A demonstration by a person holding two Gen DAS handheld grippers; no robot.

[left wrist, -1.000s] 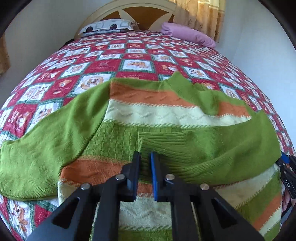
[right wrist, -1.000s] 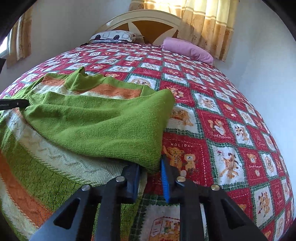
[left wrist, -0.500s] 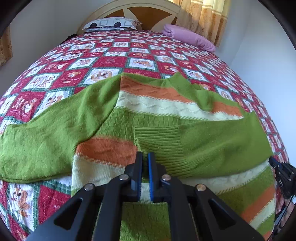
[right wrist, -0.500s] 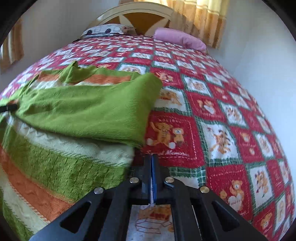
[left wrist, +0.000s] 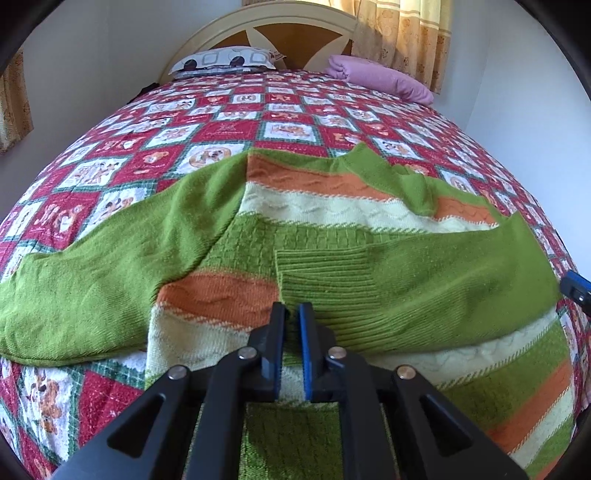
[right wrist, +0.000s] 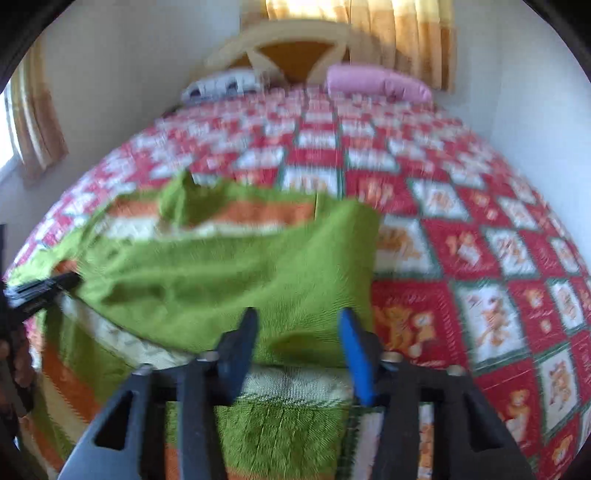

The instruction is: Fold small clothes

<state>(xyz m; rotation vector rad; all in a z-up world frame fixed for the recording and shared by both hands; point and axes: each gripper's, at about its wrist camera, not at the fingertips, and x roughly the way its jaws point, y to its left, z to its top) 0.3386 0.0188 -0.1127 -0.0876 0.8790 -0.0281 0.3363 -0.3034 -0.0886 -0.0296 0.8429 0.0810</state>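
Note:
A green, orange and cream striped knit sweater [left wrist: 332, 214] lies flat on the bed. One green sleeve [left wrist: 424, 288] is folded across its chest, and the other sleeve [left wrist: 92, 288] lies spread to the left. My left gripper [left wrist: 292, 314] hovers at the near corner of the folded sleeve's ribbed cuff [left wrist: 325, 273]. Its jaws are opening, a narrow slit apart, with nothing clearly pinched. My right gripper [right wrist: 298, 317] is over the near edge of the sleeve fold [right wrist: 258, 280]. Its jaws are opening and stand wide, with green knit below them but not pressed. That view is blurred.
The red patchwork quilt [left wrist: 229, 129] covers the whole bed. A patterned pillow [left wrist: 225, 61] and a purple bolster [left wrist: 380, 77] lie at the headboard [left wrist: 295, 33]. Curtains hang behind, and a wall runs close along the right side.
My right gripper went from shut to wide open and shifted left from the quilt onto the sleeve fold. The left gripper's jaws parted a little and it stayed by the cuff.

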